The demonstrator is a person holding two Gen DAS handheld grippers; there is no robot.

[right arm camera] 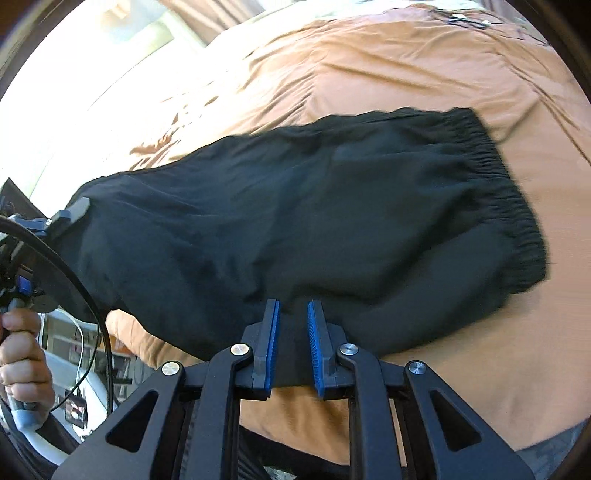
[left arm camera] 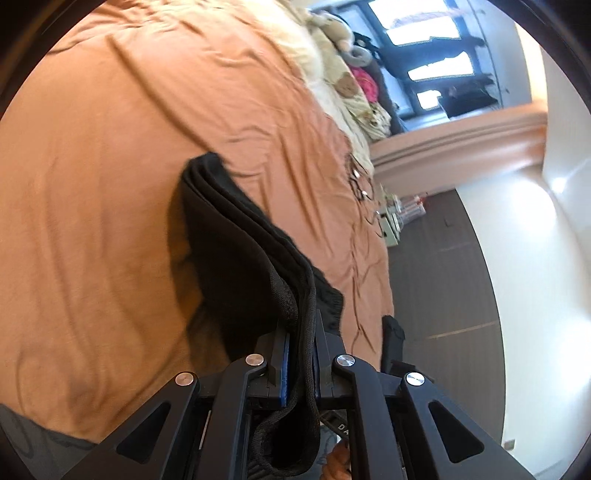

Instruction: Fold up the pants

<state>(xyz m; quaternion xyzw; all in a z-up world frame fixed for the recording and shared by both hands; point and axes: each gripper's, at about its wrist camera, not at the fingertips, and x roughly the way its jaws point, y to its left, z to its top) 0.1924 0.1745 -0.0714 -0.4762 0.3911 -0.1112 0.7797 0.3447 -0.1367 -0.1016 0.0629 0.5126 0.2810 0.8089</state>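
Black pants (right arm camera: 295, 206) lie spread across the orange bedcover (right arm camera: 424, 74), with the gathered elastic waistband (right arm camera: 509, 192) at the right. My right gripper (right arm camera: 292, 306) stands at the near edge of the pants, and dark ribbed fabric fills the narrow gap between its blue pads (right arm camera: 272, 343). My left gripper (right arm camera: 74, 208) grips the far left end of the pants. In the left wrist view, the left gripper (left arm camera: 301, 325) is shut on a thick fold of black pants (left arm camera: 236, 251), lifted off the bed, with a black cord (left arm camera: 312, 369) running between the jaws.
A hand (right arm camera: 22, 354) holds the left gripper's handle, and a black cable (right arm camera: 92, 295) loops beside it. Pillows and plush toys (left arm camera: 332, 44) line the bed's far end. Past the bed's edge are dark floor (left arm camera: 443, 277), a white wall and a window (left arm camera: 424, 29).
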